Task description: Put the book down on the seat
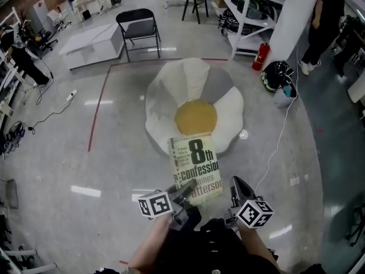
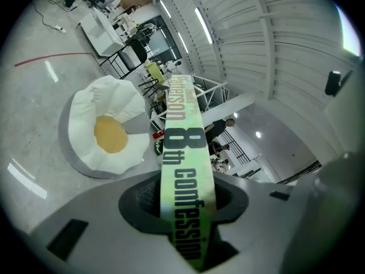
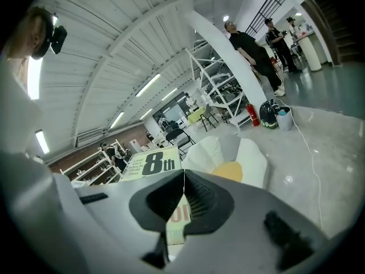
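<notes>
The book (image 1: 194,164), a pale green paperback with large dark title print, hangs over the floor just short of the seat (image 1: 195,116). That seat is a flower-shaped cushion with white petals and a yellow centre. My left gripper (image 1: 185,190) is shut on the book's near edge. In the left gripper view the book's spine (image 2: 185,170) runs up between the jaws of the left gripper (image 2: 185,207), with the seat (image 2: 110,135) to the left. My right gripper (image 1: 235,186) is beside the book's right corner, apart from it. In its own view the right gripper (image 3: 183,178) is shut, with the book (image 3: 153,163) and the seat (image 3: 228,170) beyond.
A black folding chair (image 1: 138,30) and a low white platform (image 1: 94,44) stand behind the seat. At the right are shelving (image 1: 245,10), a fire extinguisher (image 1: 261,56), a bag (image 1: 276,76), a standing person (image 1: 319,27) and a white cable (image 1: 279,141). Red tape (image 1: 100,104) marks the floor.
</notes>
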Motion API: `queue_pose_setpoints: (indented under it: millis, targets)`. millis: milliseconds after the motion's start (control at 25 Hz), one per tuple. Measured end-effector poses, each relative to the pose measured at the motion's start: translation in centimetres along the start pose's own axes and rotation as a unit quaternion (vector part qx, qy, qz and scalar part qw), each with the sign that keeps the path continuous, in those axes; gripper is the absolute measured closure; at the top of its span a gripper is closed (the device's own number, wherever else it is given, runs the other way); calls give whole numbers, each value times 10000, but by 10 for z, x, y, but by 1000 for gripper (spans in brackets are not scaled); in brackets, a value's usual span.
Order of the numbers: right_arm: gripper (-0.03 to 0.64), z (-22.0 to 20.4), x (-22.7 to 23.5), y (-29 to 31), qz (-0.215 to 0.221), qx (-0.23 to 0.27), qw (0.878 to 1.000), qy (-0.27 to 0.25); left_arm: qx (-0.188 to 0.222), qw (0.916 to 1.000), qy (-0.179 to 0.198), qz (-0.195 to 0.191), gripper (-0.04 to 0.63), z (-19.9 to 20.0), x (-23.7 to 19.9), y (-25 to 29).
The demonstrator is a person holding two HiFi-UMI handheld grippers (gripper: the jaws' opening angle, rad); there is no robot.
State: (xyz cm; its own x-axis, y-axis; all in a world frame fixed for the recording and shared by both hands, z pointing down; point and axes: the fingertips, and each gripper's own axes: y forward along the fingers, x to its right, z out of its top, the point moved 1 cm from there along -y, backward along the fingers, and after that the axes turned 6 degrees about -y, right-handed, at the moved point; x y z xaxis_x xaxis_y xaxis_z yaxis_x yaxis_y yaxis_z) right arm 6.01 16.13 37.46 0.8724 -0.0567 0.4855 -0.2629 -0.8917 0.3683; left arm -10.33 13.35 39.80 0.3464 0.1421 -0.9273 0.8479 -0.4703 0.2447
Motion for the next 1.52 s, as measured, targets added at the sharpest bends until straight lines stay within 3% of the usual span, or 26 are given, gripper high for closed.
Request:
queue_pose_setpoints:
  millis: [160, 520, 800, 1200, 1520]
  targets:
    - [603, 7, 10, 26, -126, -54, 9999, 39, -95, 9999, 48, 64, 440, 28, -9, 23]
    - [604, 33, 33, 62, -261, -180, 9995, 58, -56, 9997, -249, -31, 440, 62, -12, 61]
    - [604, 59, 67, 113, -249, -562, 9981, -38, 100, 9990, -427, 92, 440, 102, -21, 114]
    - [604, 95, 157, 203, -92, -995, 9949, -101, 92, 9983, -511, 275, 440, 137, -48, 236]
    - [604, 110, 238, 280, -88, -1091, 9939, -109, 207, 9960, -821, 278, 440, 155, -90, 335]
